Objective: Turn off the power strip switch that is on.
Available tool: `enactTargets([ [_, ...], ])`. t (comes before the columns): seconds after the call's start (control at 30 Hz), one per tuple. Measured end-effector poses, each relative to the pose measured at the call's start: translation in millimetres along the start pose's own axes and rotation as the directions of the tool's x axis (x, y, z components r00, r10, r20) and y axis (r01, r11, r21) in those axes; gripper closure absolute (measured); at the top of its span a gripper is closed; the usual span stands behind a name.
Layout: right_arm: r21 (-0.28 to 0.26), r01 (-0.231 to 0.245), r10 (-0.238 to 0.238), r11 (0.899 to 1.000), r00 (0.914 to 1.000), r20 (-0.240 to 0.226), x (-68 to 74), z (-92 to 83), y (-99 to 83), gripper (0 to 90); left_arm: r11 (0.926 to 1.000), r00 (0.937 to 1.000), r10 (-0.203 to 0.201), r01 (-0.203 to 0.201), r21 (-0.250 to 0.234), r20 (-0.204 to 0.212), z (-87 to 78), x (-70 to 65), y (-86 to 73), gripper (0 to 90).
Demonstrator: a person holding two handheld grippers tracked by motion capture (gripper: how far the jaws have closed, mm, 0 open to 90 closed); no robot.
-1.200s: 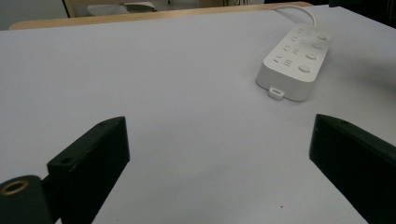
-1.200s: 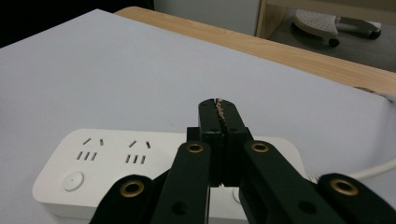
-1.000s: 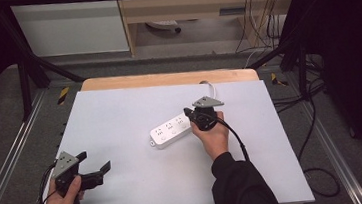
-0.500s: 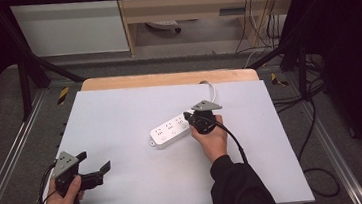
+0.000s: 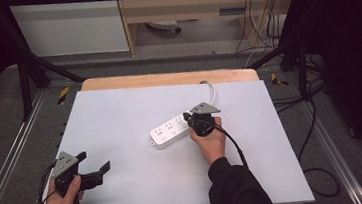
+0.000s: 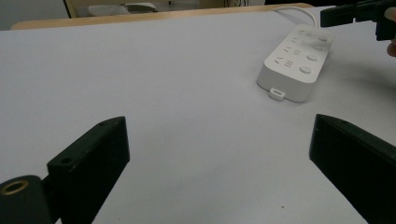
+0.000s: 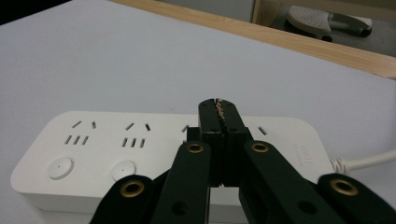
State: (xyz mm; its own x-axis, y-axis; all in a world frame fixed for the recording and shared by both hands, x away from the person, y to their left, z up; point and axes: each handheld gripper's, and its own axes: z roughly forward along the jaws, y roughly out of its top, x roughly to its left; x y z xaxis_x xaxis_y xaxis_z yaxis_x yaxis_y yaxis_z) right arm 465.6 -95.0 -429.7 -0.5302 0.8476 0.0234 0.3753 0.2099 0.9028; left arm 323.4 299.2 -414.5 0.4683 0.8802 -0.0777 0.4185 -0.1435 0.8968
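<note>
A white power strip (image 5: pixel 169 130) lies near the middle of the white table (image 5: pixel 119 108), its cord (image 5: pixel 211 90) running off the far edge. My right gripper (image 5: pixel 190 118) is shut with nothing between its jaws. Its tips hover over or touch the strip's right half; I cannot tell which. In the right gripper view the closed tips (image 7: pixel 217 105) stand above the strip (image 7: pixel 93 149), near its third socket. My left gripper (image 5: pixel 94 160) is open and empty at the table's front left. From the left gripper view its jaws (image 6: pixel 217 126) face the strip (image 6: pixel 296 63) across bare table.
A wooden strip (image 5: pixel 167 79) edges the table's far side. Metal frame rails (image 5: pixel 4 169) run along both sides. Loose cables (image 5: pixel 311 119) lie on the floor at the right. A white cabinet (image 5: pixel 71 27) stands beyond the table.
My right gripper has shifted slightly toward the person over the strip. The left gripper has stayed put.
</note>
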Motion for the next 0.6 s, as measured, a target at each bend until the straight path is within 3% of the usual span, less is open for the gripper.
enactTargets([
  [0.6, -0.002, -0.036, 0.036, 0.999, 0.9991, -0.025, 4.9, 1.8, -15.3, 90.0, 1.0000, 1.0000, -0.002, 0.002, 0.003, -0.003, 0.9, 0.3, -0.2, 4.9],
])
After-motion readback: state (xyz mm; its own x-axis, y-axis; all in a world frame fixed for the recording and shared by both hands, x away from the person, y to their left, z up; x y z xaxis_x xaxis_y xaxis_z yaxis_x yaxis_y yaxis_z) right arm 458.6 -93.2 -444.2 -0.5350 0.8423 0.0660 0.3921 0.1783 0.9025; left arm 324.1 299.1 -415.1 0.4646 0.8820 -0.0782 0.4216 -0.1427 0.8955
